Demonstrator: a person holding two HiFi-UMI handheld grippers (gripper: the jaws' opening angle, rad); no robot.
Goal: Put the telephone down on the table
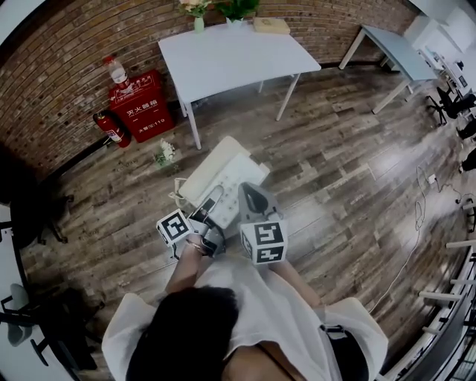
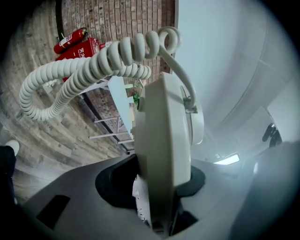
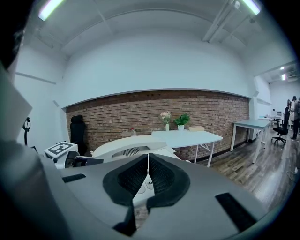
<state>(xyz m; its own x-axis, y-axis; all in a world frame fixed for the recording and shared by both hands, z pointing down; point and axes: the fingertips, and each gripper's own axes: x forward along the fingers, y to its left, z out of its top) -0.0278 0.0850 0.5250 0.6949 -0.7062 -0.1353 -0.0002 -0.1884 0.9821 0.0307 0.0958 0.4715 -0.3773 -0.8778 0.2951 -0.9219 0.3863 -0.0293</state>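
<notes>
The white telephone (image 1: 219, 175) hangs over the wooden floor in front of the person, short of the white table (image 1: 238, 59). My left gripper (image 1: 210, 210) is shut on the telephone's near left edge. In the left gripper view the cream body (image 2: 164, 150) stands edge-on between the jaws, and its coiled cord (image 2: 79, 75) loops up to the left. My right gripper (image 1: 251, 192) rests at the phone's near right side. Its pads meet, and I see nothing pinched between them. In the right gripper view (image 3: 148, 176) the handset (image 3: 129, 146) lies just beyond the jaws.
A red fire-equipment box (image 1: 137, 100) and an extinguisher (image 1: 110, 126) stand by the brick wall. A small flower pot (image 1: 165, 152) sits on the floor near the table leg. Plants (image 1: 223, 9) and a book stand on the table's far edge. A second table (image 1: 401, 52) is at the right.
</notes>
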